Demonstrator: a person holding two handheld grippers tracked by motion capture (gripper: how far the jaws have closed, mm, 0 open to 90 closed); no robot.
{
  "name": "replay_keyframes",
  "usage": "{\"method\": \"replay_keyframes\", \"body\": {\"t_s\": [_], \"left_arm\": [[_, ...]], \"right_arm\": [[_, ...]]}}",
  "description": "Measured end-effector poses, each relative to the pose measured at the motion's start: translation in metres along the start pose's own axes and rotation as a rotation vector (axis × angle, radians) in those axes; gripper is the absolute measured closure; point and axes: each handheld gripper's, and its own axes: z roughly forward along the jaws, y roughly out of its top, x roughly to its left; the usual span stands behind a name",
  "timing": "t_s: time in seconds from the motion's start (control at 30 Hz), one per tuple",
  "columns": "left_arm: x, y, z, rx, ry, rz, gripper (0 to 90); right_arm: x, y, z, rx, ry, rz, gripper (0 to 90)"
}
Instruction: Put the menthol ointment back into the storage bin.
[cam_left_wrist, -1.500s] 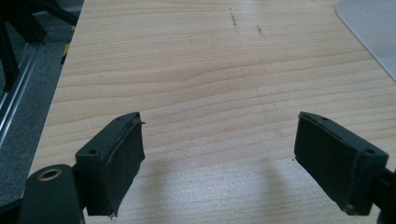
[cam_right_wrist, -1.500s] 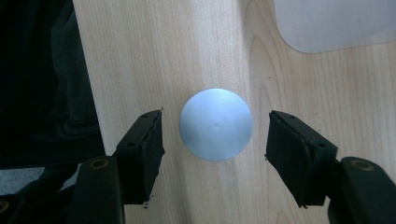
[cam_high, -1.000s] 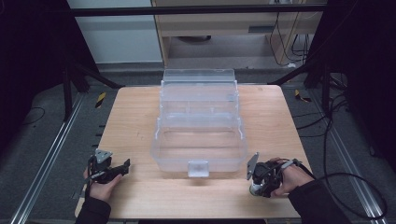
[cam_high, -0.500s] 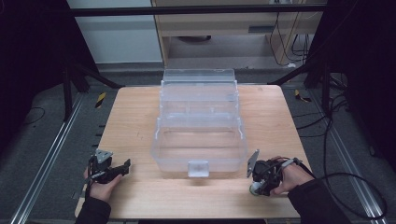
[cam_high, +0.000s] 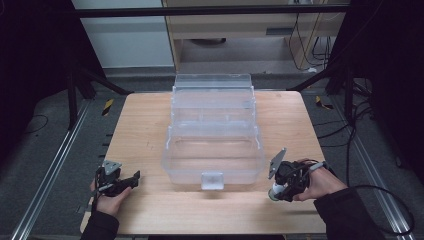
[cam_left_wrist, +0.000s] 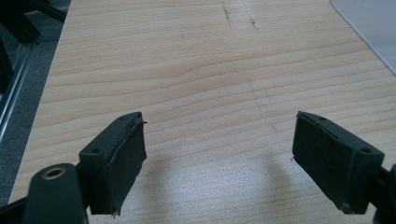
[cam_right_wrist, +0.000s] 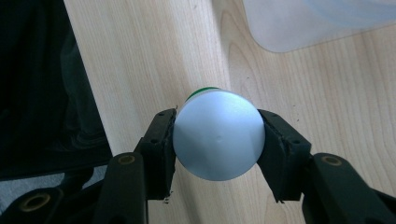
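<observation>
Two tools: right tool (cam_right_wrist: 218, 140) grips white cylinder (cam_right_wrist: 218, 135), no readable label; left tool (cam_left_wrist: 219, 158) wide.

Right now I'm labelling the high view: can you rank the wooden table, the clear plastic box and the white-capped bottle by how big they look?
1. wooden table, largest.
2. clear plastic box.
3. white-capped bottle, smallest, clamped in the right gripper.

high view looks down from above; both gripper views sit close over the table (cam_high: 150, 125).
</observation>
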Motion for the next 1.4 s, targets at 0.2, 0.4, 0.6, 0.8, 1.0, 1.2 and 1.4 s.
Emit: {"method": "replay_keyframes", "body": {"t_s": [0.2, 0.4, 0.6, 0.8, 1.0, 1.2, 1.4], "left_arm": [[0.000, 0.000, 0.000, 0.001, -0.001, 0.003, 16.6], [0.000, 0.000, 0.000, 0.000, -0.001, 0.002, 16.7], [-0.001, 0.000, 0.001, -0.002, -0.001, 0.003, 16.6], [-0.001, 0.001, 0.001, -0.003, 0.000, 0.000, 16.6], [0.000, 0.001, 0.001, -0.002, -0.001, 0.003, 16.6], [-0.001, 0.001, 0.000, -0.002, -0.002, 0.002, 16.6], [-0.001, 0.001, 0.000, -0.007, -0.005, 0.008, 16.6]], "right_arm": [[-0.003, 0.004, -0.011, -0.023, -0.010, 0.014, 50.4], [-0.004, 0.010, -0.023, -0.039, -0.017, 0.026, 50.5], [-0.007, 0.018, -0.037, -0.054, -0.025, 0.024, 50.4], [-0.012, 0.024, -0.048, -0.076, -0.029, 0.041, 50.5], [-0.016, 0.031, -0.057, -0.100, -0.037, 0.035, 50.4], [-0.020, 0.043, -0.067, -0.109, -0.048, 0.039, 50.4], [-0.024, 0.052, -0.073, -0.126, -0.056, 0.045, 50.4]]}}
